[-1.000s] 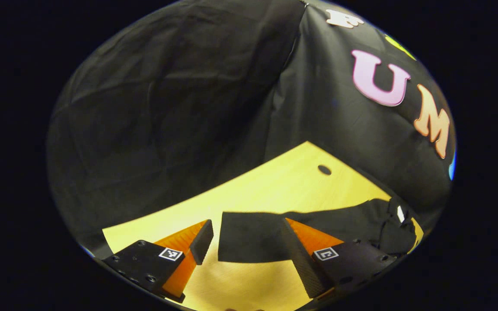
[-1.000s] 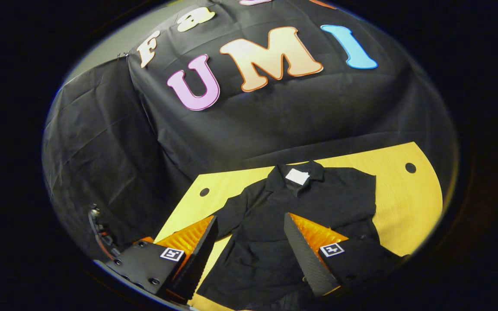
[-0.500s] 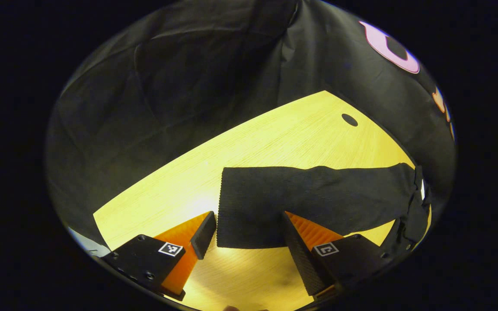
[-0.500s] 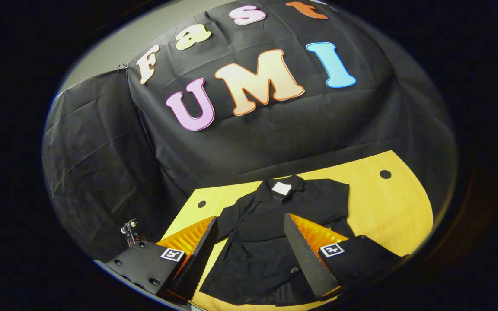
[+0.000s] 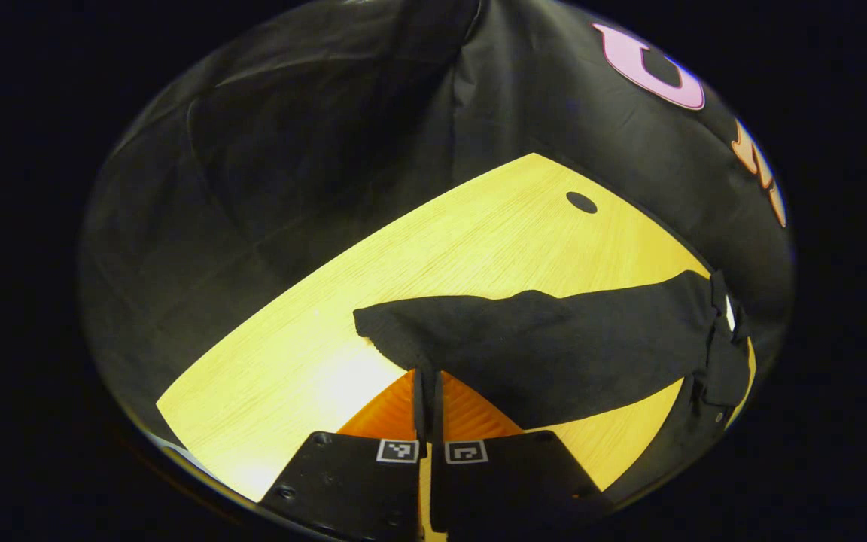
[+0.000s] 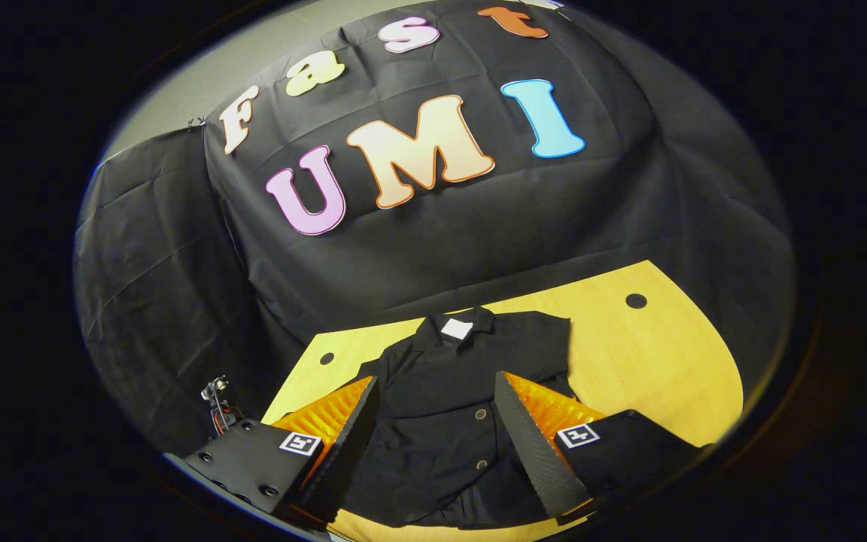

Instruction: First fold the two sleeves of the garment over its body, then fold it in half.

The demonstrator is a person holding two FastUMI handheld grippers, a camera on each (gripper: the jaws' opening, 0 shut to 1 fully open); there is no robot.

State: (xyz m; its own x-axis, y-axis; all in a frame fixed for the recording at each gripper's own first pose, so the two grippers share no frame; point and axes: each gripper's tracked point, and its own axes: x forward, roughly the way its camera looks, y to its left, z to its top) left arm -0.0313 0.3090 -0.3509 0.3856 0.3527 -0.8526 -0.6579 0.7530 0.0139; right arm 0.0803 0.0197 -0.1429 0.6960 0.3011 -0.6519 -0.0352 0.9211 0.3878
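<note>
Left gripper view is showing the left gripper (image 5: pixel 427 384) at lower centre, its two fingers pinching one black sleeve (image 5: pixel 546 354) lying across the yellow table (image 5: pixel 433 248). Right gripper view is showing the right gripper (image 6: pixel 437 433) gaping apart at the bottom, with one black garment (image 6: pixel 448 399) spreading flat behind, two buttons (image 6: pixel 482 414) facing up.

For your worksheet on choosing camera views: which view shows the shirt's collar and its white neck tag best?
The right gripper view: the whole black shirt lies flat on the table, collar and white tag facing the camera. The left gripper view shows mainly one sleeve pinched by the left gripper, with a sliver of tag at the edge.
</note>
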